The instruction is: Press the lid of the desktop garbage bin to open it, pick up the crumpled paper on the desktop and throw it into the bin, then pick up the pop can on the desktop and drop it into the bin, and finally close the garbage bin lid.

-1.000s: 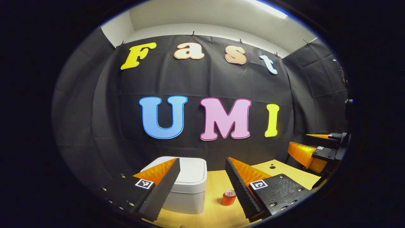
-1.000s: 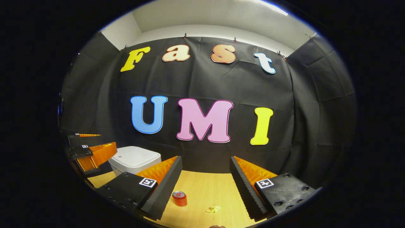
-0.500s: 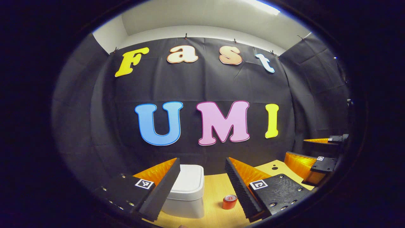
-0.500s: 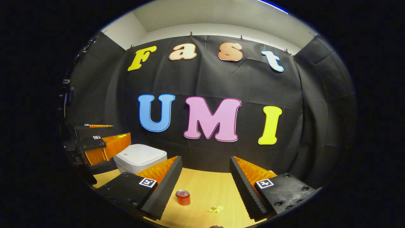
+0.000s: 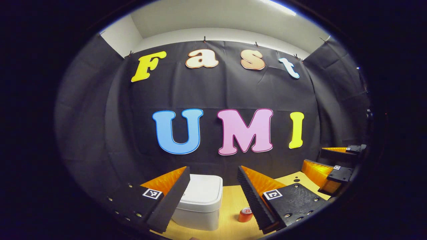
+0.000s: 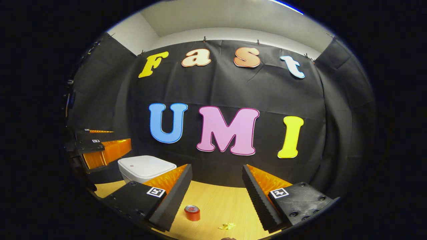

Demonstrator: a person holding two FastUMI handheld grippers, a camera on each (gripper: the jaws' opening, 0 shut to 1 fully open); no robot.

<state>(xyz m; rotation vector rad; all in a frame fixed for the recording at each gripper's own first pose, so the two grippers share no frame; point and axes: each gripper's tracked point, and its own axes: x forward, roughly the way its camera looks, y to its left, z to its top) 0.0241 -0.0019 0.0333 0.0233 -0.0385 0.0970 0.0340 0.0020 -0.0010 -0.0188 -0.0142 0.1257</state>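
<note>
Both claws, left claw point(image 5: 213, 173) and right claw point(image 6: 217, 171), hang spread above the wooden tabletop point(image 6: 217, 203). The white square plastic bin point(image 5: 200, 201) stands with its lid shut, the red pop can point(image 6: 192, 212) upright just right of it, and the yellow crumpled paper point(image 6: 227, 226) nearer.

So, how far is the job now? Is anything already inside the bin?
Nothing looks done yet. The bin has its lid down, the pop can stands on the desktop and the crumpled paper lies beside it. The left gripper and right gripper are both open and hold nothing. The left one faces the bin, so pressing the lid seems next; all steps remain.
</note>
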